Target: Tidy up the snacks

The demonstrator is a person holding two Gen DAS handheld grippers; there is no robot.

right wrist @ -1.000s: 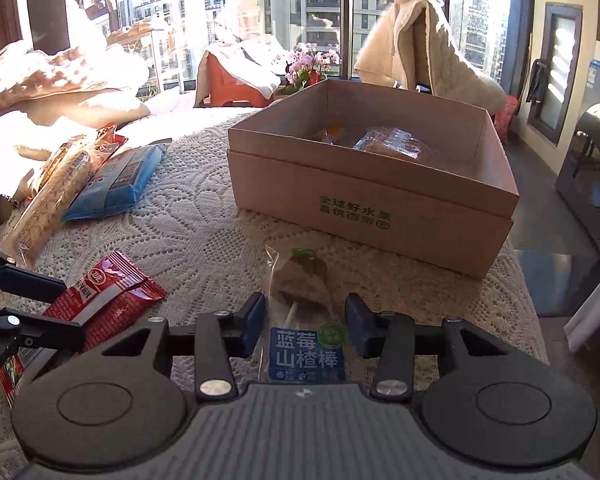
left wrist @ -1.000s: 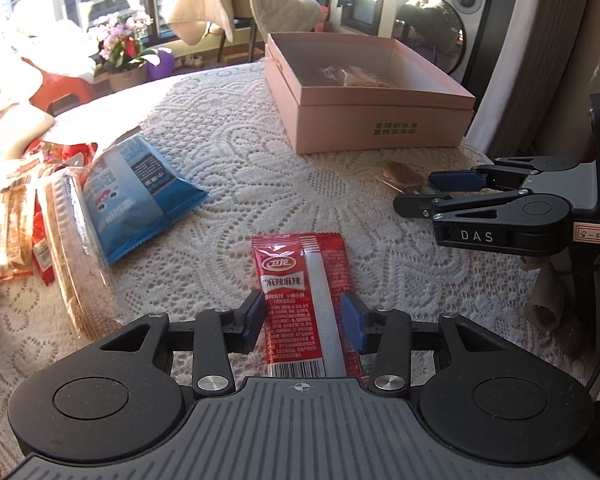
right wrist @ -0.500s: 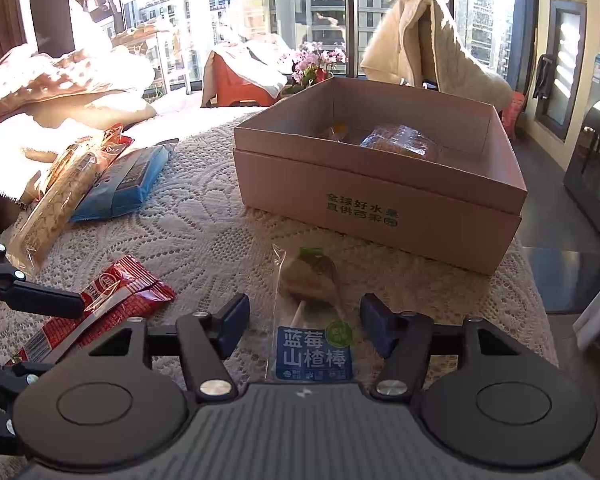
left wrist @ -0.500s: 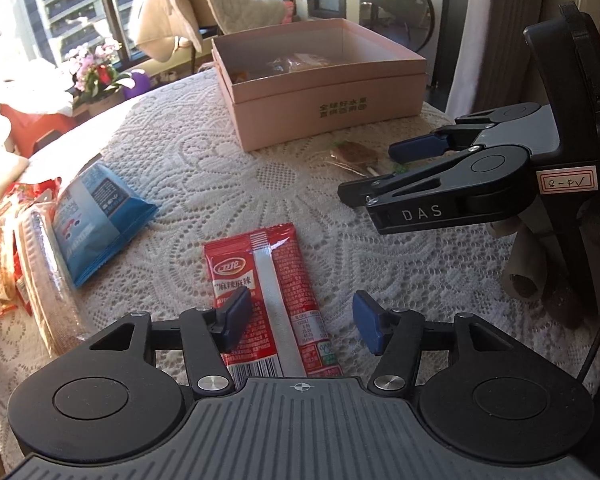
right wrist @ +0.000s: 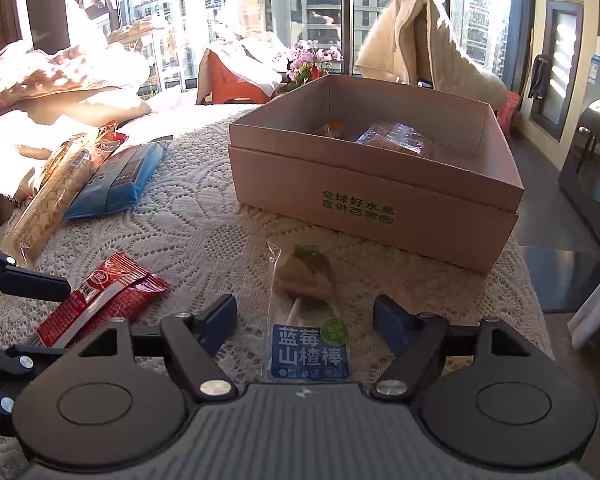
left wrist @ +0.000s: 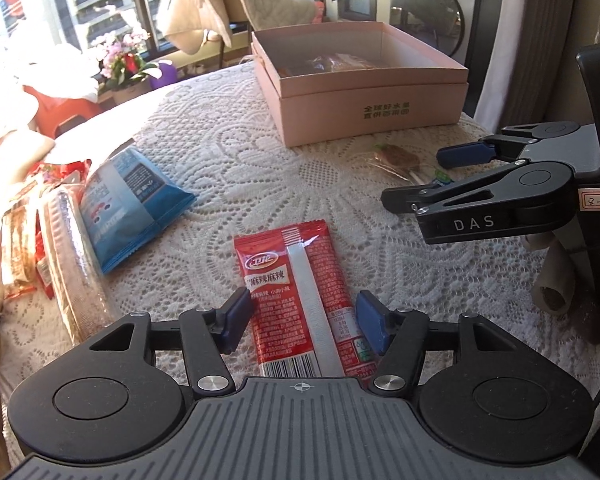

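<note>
the left claw [left wrist: 304, 322] tilts steeply down over the tabletop [left wrist: 260, 184], which is covered in a cream lace cloth. its jaws have just been opening and now stand wide, one blue pad on each side of the red foil snack sachet with a white seam strip [left wrist: 300, 300]. the pads look clear of the wrapper, though the right one sits close to its edge. the sachet lies flat on the lace, its barcode end nearest the claw.

the right claw [right wrist: 304, 322] also points downward, less steeply, and its jaws have just been opening too; they are spread well apart. between them lies the clear-wrapped brown lollipop with a blue label [right wrist: 306, 300], flat on the cloth, stick and label toward the claw, untouched by either pad. in the left wrist view the right claw [left wrist: 420, 178] reaches in from the right side, with the lollipop [left wrist: 396, 160] just beyond its tips.

further left, a blue snack bag [left wrist: 128, 208] rests against a long clear pack of pale biscuits [left wrist: 76, 272], near the tabletop's sunlit edge.

beyond both claws stands the open pink cardboard box with green printed characters [right wrist: 380, 200], already holding a couple of wrapped snacks [right wrist: 396, 140]. behind it are a pot of pink flowers [right wrist: 312, 64], a cream blanket draped over a chair [right wrist: 416, 40] and tall windows.
</note>
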